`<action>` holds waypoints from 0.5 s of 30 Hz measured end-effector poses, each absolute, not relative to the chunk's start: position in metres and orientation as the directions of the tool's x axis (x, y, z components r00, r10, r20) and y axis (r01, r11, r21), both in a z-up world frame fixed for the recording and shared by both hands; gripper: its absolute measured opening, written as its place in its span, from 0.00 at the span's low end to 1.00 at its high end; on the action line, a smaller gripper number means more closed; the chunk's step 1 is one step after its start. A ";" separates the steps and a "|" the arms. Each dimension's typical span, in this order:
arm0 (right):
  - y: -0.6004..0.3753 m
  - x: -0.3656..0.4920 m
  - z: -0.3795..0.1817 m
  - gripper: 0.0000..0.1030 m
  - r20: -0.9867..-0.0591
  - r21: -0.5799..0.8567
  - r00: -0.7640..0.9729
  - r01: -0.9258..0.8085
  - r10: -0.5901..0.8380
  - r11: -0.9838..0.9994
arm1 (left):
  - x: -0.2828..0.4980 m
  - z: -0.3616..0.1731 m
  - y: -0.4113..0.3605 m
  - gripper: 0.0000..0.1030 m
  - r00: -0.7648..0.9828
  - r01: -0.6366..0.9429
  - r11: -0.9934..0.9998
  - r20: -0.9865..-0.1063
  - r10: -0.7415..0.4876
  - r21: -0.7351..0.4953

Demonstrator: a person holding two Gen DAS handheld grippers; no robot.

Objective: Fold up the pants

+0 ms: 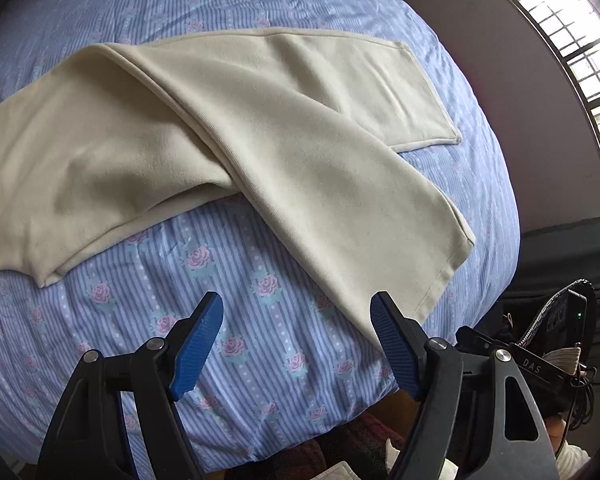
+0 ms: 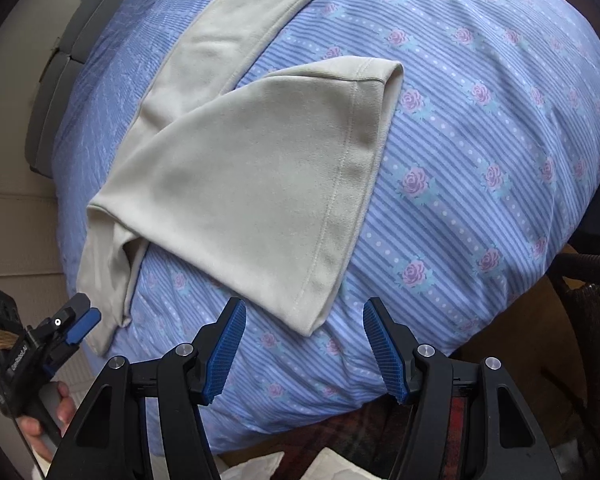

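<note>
Cream pants (image 1: 204, 136) lie spread on the bed, one leg crossing over the other, its hem toward the near right. In the right wrist view the pants (image 2: 252, 184) show the near leg's hem close in front. My left gripper (image 1: 298, 312) is open and empty, hovering above the bedspread just short of the near leg's hem corner. It also shows in the right wrist view (image 2: 78, 322) at the far left, beside the pants' edge. My right gripper (image 2: 304, 320) is open and empty, just short of the hem corner.
The bed is covered by a blue striped bedspread with pink roses (image 1: 260, 360). A grey wall and barred window (image 1: 572, 52) are to the right. Dark bags and cables (image 1: 560, 340) sit beside the bed edge. A dark chair (image 2: 588, 320) stands right.
</note>
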State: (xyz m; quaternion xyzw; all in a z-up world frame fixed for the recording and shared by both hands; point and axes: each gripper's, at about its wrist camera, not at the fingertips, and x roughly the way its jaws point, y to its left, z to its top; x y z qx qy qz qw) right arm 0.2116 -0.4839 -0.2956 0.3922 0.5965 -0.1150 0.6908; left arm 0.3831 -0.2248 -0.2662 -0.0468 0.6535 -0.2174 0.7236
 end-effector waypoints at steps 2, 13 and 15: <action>-0.490 0.213 -0.301 0.61 -0.916 0.401 0.268 0.649 0.300 0.646 | 0.390 -0.275 -0.230 0.72 0.034 0.261 0.895 -0.924 -0.382 -0.361; -0.525 0.228 -0.331 0.61 -0.930 0.367 0.266 0.724 0.254 0.584 | 0.419 -0.336 -0.259 0.64 -0.081 0.202 0.897 -0.919 -0.386 -0.394; -0.533 0.235 -0.340 0.61 -0.932 0.360 0.250 0.736 0.263 0.573 | 0.427 -0.350 -0.262 0.61 -0.113 0.150 0.900 -0.911 -0.396 -0.410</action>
